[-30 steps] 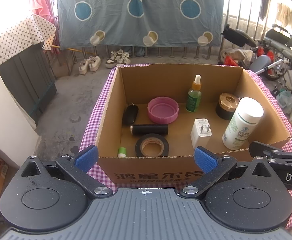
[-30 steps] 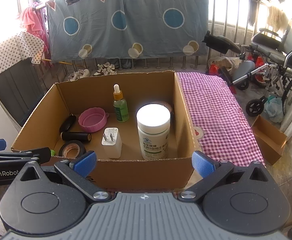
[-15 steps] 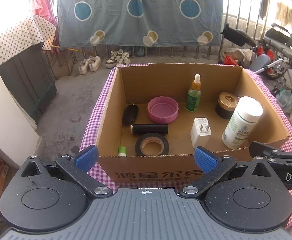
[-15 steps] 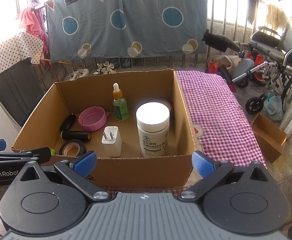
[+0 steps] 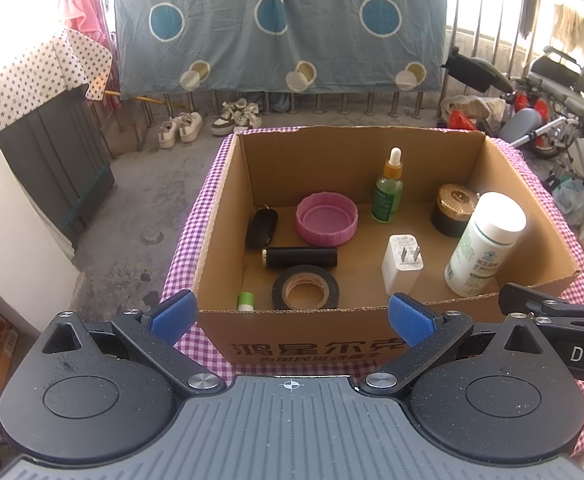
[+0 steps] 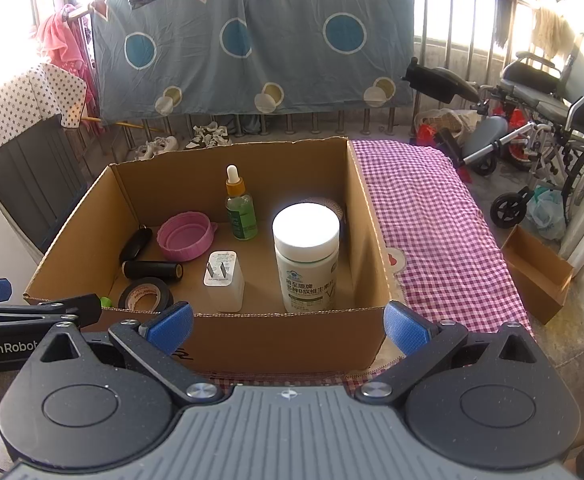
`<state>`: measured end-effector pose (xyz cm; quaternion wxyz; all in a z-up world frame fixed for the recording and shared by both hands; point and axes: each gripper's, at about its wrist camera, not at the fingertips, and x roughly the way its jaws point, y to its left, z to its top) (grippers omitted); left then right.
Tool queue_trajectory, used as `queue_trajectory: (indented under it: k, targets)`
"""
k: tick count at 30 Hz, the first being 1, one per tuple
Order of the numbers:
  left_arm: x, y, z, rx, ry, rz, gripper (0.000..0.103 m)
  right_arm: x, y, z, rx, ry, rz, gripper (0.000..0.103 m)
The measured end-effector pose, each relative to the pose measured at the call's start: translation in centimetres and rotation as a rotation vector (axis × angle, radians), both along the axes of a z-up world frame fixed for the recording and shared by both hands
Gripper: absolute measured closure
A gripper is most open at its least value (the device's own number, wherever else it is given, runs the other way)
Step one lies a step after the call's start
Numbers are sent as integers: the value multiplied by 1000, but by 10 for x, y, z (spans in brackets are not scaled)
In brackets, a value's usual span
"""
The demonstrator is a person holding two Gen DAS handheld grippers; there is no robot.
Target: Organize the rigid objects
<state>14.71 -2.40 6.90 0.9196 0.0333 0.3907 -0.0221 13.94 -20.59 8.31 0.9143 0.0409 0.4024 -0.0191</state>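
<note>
Behind everything hangs a grey-blue cloth with blue circles (image 5: 279, 28) on a balcony railing, with pale sneakers (image 5: 207, 122) on the concrete floor below and a wheelchair (image 6: 548, 100) off at 2 o'clock. We hold both grippers low in front of an open brown cardboard box (image 5: 304, 344) that sits on a purple-and-white checked tablecloth (image 6: 432, 208).

Our left gripper (image 5: 289, 316) has its blue-padded fingers (image 5: 173, 316) spread wide and holds nothing. Our right gripper (image 6: 287, 326) is spread just as wide, also empty, its pads level with the box's near wall.

Inside the box, seen from the left wrist: a tall white plastic bottle with a white cap (image 5: 486, 244) stands upright at 3 o'clock, near the right wall. A round black jar with a gold lid (image 5: 454, 210) sits just behind it, at 2 o'clock. A green dropper bottle with an orange collar (image 5: 388, 192) stands at 12 o'clock. A pink plastic lid (image 5: 327, 224) lies open-side up at 11 o'clock, with a black oval fob (image 5: 261, 227) beside it at 10 o'clock. A black cylinder (image 5: 300, 258) lies on its side near the centre; a roll of black tape (image 5: 306, 288) lies flat just in front of it at 6 o'clock. A small green-and-white tube (image 5: 245, 301) sits at 7 o'clock against the near wall. A white wall charger (image 5: 402, 266) stands prongs-up at 5 o'clock.
</note>
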Motion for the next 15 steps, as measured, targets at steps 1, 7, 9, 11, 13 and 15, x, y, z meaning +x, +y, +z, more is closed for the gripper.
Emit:
queue_trajectory:
  k: [1,7,9,11,13,15]
  targets:
    - [0,0,0,0,0,0,1,0,0,0,0,0,0,0]
    - [0,0,0,2,2,0,1,-1,-1,0,2,2,-1,0]
    - [0,0,0,2,2,0,1,-1,-1,0,2,3,-2,0]
    - [0,0,0,1,2,0,1,-1,-1,0,2,3,-2,0]
    - [-1,1,-1,0,1,0,1,-2,-1,0,3,2,-2,0]
    - [-2,1,-1,1,2,0,1,-2,-2,0,4,2,-2,0]
